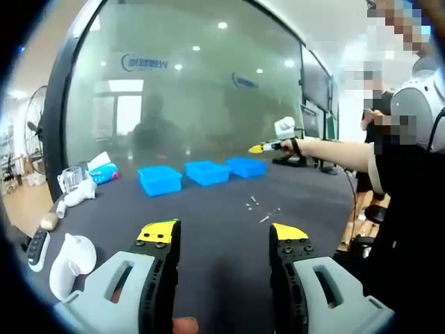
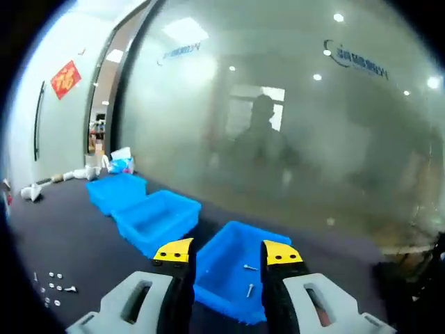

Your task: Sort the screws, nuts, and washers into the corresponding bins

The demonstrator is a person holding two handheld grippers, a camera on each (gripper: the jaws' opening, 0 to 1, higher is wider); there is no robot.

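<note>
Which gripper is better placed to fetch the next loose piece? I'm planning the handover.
Probably left: its open gripper faces the loose parts on the table. The right gripper hangs open over a bin holding screws.

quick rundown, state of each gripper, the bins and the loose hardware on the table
left gripper: open, empty, above the dark table
right gripper: open, empty, over the nearest bin
nearest blue bin: holds two screws
middle blue bin: looks empty
far blue bin: contents cannot be seen
loose hardware: scattered on the table, unsorted

Bare dark table (image 1: 208, 229) before three bins (image 1: 206, 172).
</note>
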